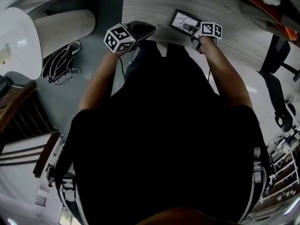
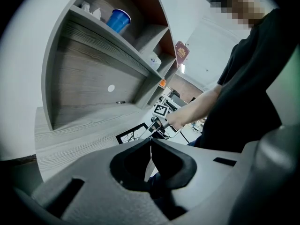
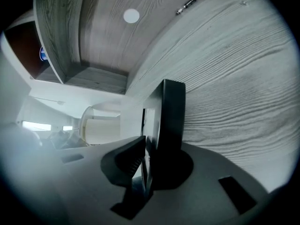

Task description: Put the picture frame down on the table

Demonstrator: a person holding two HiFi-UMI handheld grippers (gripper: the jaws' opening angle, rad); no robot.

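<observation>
The black picture frame (image 1: pixel 180 20) rests tilted on the grey wood table (image 1: pixel 154 3), with its lower edge on or just above the top. My right gripper (image 1: pixel 191 29) is shut on its near edge. In the right gripper view the frame (image 3: pixel 171 121) stands edge-on between the jaws of that gripper (image 3: pixel 152 144), glass towards the ribbed left pad. My left gripper (image 1: pixel 149 29) hovers at the table's front edge, left of the frame, shut with nothing in it. From the left gripper view the closed jaw tips of my left gripper (image 2: pixel 151 144) point at the frame (image 2: pixel 131 134) and the right gripper's marker cube (image 2: pixel 161 110).
A shelf unit rises behind the table, with a blue cup (image 2: pixel 118 20) on an upper shelf. A white round table (image 1: pixel 16 36) and a beige cylinder (image 1: pixel 65 27) stand to the left, above cables (image 1: pixel 61 62) on the floor. An office chair (image 1: pixel 276 78) is at the right.
</observation>
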